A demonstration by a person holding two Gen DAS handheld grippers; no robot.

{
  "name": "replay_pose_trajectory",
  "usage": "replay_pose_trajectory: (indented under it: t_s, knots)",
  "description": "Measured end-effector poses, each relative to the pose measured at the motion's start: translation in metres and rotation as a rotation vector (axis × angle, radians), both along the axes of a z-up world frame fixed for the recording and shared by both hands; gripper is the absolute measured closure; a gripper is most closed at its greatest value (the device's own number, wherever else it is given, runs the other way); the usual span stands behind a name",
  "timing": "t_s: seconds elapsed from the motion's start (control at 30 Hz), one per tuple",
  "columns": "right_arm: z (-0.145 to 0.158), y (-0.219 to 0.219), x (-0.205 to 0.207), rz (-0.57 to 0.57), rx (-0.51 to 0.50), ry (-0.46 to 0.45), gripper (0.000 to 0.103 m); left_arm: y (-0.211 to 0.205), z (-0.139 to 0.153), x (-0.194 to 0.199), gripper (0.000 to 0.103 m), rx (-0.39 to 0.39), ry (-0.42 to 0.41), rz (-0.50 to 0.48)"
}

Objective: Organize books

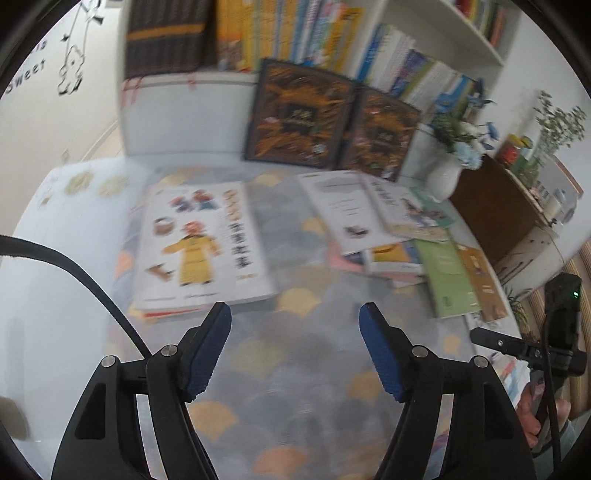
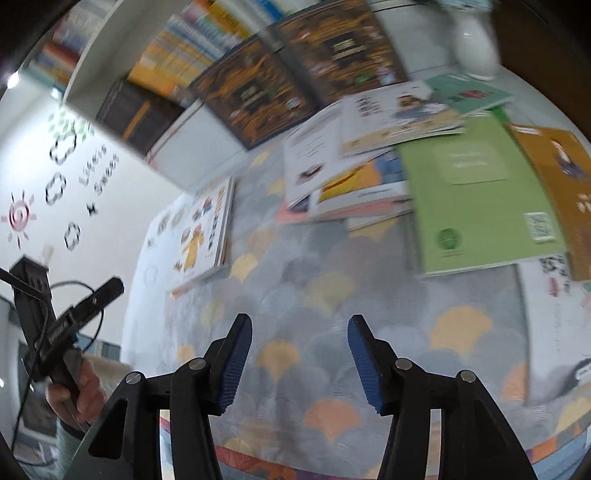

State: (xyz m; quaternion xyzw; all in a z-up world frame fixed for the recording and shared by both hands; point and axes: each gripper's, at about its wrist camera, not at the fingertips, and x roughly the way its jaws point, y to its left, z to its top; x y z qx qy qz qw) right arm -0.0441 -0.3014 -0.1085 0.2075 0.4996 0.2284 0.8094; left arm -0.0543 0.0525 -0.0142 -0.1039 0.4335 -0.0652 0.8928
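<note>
A white picture book [image 1: 199,243] [image 2: 205,230] with a yellow-robed figure lies flat on a small stack at the left of the patterned cloth [image 1: 295,369]. To the right lies a loose heap of books [image 1: 384,229] [image 2: 354,177], with a green book [image 1: 448,278] [image 2: 476,199] and an ochre one [image 1: 480,280] [image 2: 557,173]. Two dark gold-patterned books [image 1: 299,114] [image 2: 258,88] lean against the shelf unit. My left gripper [image 1: 295,314] hangs open above bare cloth, just short of the picture book. My right gripper [image 2: 300,326] is also open over cloth, nothing between its blue pads [image 2: 236,362].
A white bookshelf [image 1: 436,22] full of upright books stands behind. A white vase [image 1: 445,177] [image 2: 476,51] with flowers sits at the back right beside a brown cabinet [image 1: 495,206]. The other hand's gripper body shows at each view's edge [image 1: 554,332] [image 2: 55,328].
</note>
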Motion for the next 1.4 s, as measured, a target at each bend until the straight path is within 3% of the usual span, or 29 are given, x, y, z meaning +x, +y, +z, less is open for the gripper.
replay_pose_trajectory:
  t_s: [0.13,0.43,0.6,0.67,0.9,1.07,1.27,1.4]
  knots:
    - [0.016,-0.043,0.001,-0.033,0.023,-0.041,0.047,-0.045,0.013,0.002,0.029,-0.020,-0.015,-0.028]
    - [0.031,-0.148,0.011,-0.100,0.064,-0.062,0.045,-0.153,0.038,0.017,0.029,0.020,-0.033,-0.083]
    - [0.059,-0.165,0.018,-0.066,-0.119,-0.195,0.041,-0.188,0.045,0.026,0.023,0.034,-0.057,-0.080]
    - [0.064,-0.169,0.023,-0.055,-0.126,-0.220,0.028,-0.199,0.043,0.034,0.023,0.032,-0.053,-0.075]
    - [0.071,-0.178,0.075,0.006,-0.067,-0.224,0.028,-0.217,0.038,0.077,0.023,0.011,-0.056,-0.068]
    - [0.055,-0.172,0.124,0.012,-0.072,-0.176,0.025,-0.214,0.022,0.130,0.024,-0.037,-0.031,-0.057]
    - [0.012,-0.144,0.188,0.046,-0.089,-0.095,0.029,-0.214,-0.017,0.191,0.027,-0.031,0.059,-0.043]
    - [-0.012,-0.127,0.225,0.042,-0.104,-0.076,0.032,-0.217,-0.046,0.224,0.045,-0.007,0.107,-0.043]
